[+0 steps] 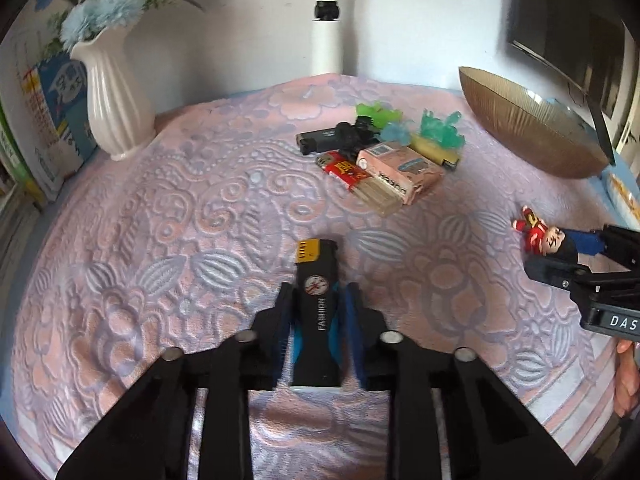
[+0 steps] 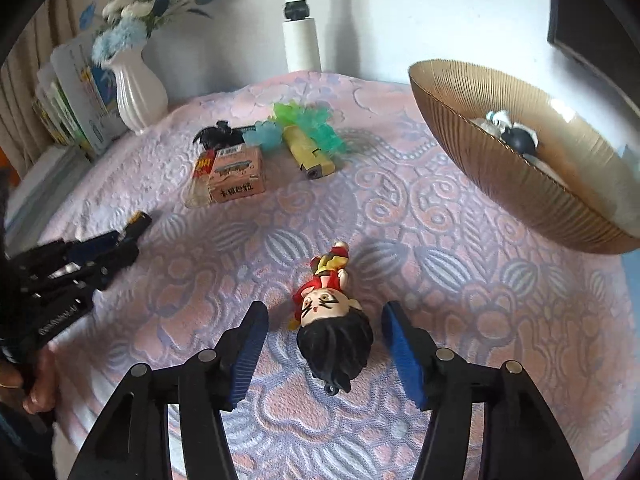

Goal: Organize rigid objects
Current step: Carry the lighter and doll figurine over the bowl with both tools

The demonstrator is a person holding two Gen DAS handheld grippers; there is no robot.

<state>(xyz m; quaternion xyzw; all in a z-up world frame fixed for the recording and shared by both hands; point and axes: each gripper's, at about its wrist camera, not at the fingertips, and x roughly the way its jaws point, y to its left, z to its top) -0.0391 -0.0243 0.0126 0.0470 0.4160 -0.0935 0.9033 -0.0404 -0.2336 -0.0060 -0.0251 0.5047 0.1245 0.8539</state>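
My left gripper is shut on a black lighter with a yellow top, its blue pads pressing both sides just above the pink patterned cloth. In the right wrist view that gripper shows at the left with the lighter's tip poking out. My right gripper stands open around a small figurine in red with black hair, lying on the cloth. A gap shows between its head and each blue pad. The figurine also appears at the right edge of the left wrist view.
A ribbed brown bowl with a few small items stands at the right. Further back lies a pile: a pink box, a yellow lighter, other lighters and green frilly bits. A white vase and books stand at the left.
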